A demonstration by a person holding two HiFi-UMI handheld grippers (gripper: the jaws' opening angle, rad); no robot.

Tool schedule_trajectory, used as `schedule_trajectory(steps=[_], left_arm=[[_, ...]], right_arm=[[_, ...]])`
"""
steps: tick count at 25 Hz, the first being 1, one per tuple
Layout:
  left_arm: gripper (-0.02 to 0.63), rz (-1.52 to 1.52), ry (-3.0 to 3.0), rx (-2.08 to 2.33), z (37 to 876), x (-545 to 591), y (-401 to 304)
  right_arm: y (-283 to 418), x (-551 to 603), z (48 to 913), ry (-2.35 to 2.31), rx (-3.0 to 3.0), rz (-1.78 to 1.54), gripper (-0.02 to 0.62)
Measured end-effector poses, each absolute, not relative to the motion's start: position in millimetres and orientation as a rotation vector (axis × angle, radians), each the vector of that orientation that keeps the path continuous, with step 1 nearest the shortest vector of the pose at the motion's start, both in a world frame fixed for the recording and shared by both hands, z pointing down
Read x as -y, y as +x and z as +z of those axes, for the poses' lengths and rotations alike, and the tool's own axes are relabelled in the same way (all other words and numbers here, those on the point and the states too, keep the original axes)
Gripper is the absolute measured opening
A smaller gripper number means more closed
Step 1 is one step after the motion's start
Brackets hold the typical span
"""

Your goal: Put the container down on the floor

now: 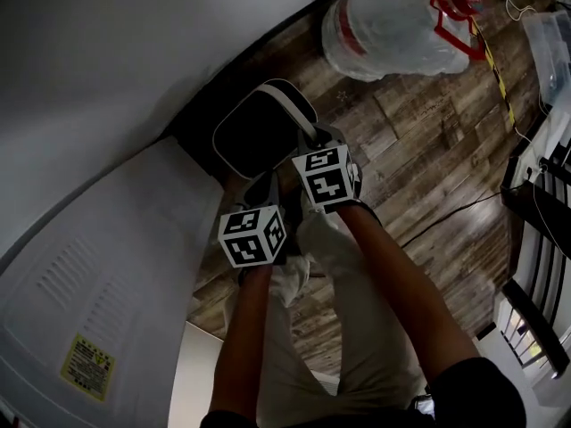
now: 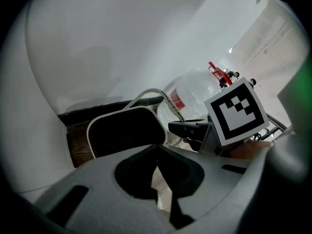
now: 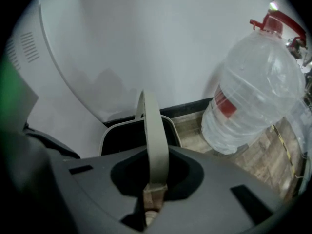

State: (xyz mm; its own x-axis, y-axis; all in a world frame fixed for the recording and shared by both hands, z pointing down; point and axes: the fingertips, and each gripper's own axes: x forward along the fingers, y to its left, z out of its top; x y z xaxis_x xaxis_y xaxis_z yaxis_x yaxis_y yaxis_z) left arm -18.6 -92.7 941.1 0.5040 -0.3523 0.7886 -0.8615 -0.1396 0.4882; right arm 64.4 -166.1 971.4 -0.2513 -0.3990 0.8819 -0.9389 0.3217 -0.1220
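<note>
Container: dark matt inside, pale smooth plastic rim. Handle: same pale plastic, satin. Floor: wood-look planks, grainy, low sheen. Water jug: clear glossy ribbed plastic. Cap: red plastic. Wall: white, smooth, matt.

Light is dim throughout, and the head view is the darkest, with the wood floor ahead of both grippers looking murky. The white wall beyond the right gripper is evenly lit, with soft grey shadows just above the container. The water bottle to that gripper's right catches pale highlights. Both gripper views bulge strongly and fall to black at the corners. Each gripper's own body, nearest the lens, looks soft. An unfocused green smear lies far right of the left gripper.
</note>
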Motion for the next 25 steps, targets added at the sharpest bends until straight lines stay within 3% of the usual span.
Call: schedule_trajectory(steps=[18,25], left_arm=[[0.014,0.662,1.771,0.96,970,121,18],[0.014,0.682,1.765,0.942,983,120,28]], right_arm=[[104,172,1011,1.263,1.723,0.98,0.037],[116,166,1029,1.256,1.68,1.064,0.096]])
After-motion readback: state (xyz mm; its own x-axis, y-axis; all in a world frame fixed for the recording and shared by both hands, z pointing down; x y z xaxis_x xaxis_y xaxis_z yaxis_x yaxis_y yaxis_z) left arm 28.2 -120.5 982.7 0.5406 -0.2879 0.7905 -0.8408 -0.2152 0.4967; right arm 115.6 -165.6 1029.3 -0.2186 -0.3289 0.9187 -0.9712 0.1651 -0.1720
